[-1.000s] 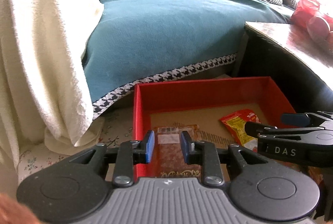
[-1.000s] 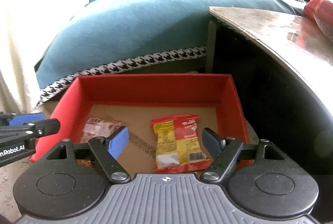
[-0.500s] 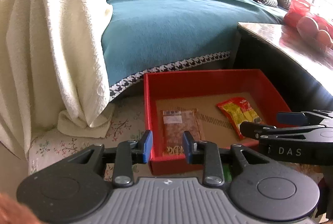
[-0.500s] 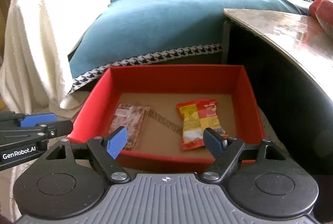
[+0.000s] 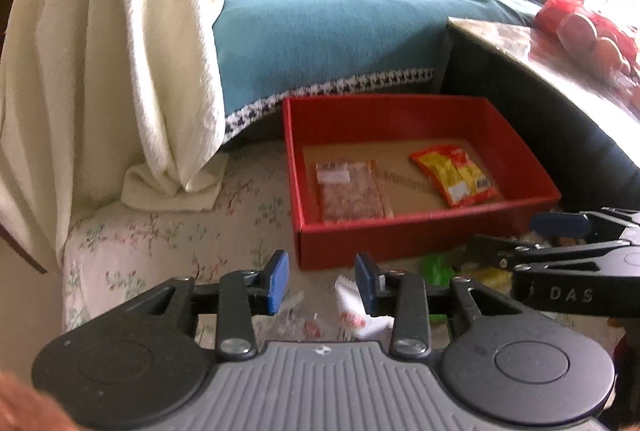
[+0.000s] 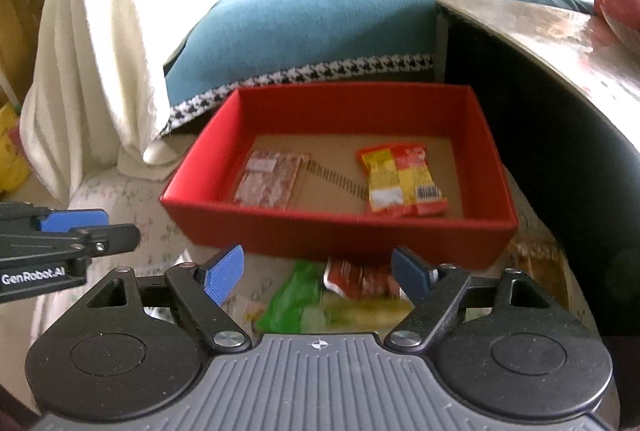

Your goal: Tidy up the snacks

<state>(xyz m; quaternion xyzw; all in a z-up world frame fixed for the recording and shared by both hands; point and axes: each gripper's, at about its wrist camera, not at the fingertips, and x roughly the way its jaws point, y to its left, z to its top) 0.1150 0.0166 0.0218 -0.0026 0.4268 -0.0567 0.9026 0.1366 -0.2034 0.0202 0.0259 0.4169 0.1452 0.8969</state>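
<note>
Red box holds two packs, more still loose in front

Red cardboard box (image 6: 340,231) sits on floral-print surface (image 5: 160,231), just beside teal-covered sofa (image 5: 320,31) and dark desk (image 6: 560,31) at right. Two snacks inside already: clear pack w/ pinkish-brown contents (image 6: 268,181) at left, yellow-red packet (image 6: 402,179) at right, well apart, lying flat on brown floor of box. Rest of box floor bare, so plenty of room.

Still outside, near front wall of box: green wrapper (image 6: 296,295), red packet (image 6: 356,279) touching it, yellowish pack (image 6: 360,311) under those, blurred, type can't tell. White wrapper w/ red print (image 5: 356,307) and a crinkly clear one (image 5: 292,311) lie closer to left side. More litter at right edge of box (image 6: 532,259), too blurred to name.

Left gripper (image 5: 322,281): narrow gap, opening right now, nothing pinched between the pads; white wrapper shows beyond it. Right gripper (image 6: 318,271): wide, empty, hangs over the green/red pile, not touching as far as visible.

Judgement: early-to-mid stage. Two in, at least five or so left to go. Prob. next up: pick from loose pile, right side for the red/green heap, left side for the white wrapper. Thin crinkly wrappers likely to slip or come up in twos.
</note>
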